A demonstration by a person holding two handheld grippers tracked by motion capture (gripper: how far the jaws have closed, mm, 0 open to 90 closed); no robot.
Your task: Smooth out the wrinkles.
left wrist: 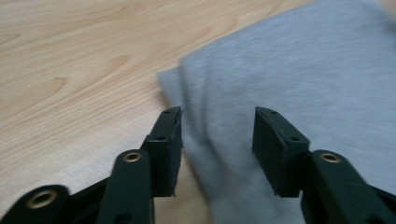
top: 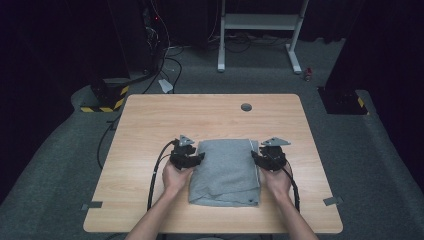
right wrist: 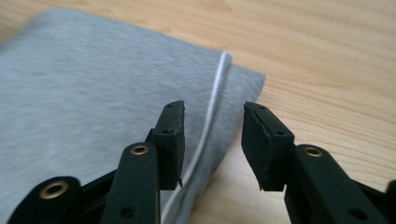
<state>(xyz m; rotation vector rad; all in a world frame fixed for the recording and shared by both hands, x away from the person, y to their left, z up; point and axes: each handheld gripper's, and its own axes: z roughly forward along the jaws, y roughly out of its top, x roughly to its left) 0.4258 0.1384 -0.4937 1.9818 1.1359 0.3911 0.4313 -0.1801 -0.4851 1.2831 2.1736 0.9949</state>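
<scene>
Both of my tools, left tool (top: pixel 199 158) and right tool (top: pixel 255 157), sit spread at the sides of the folded grey cloth (top: pixel 225 172) mid-table (top: pixel 150 115), so a shallow bite would likely catch only the top layer.

Both forearms reach in side by side from the near edge, bare and angled slightly inward, each hand wrapped around the back of its tool. The left hand (top: pixel 175 176) holds the left tool (top: pixel 196 159) with its tip turned toward the right, jaws spread with a clear gap between the pads. The right hand (top: pixel 278 180) mirrors it, the right tool (top: pixel 256 157) pointing left, its jaws likewise parted and gripping nothing, both tools level with each other.
</scene>
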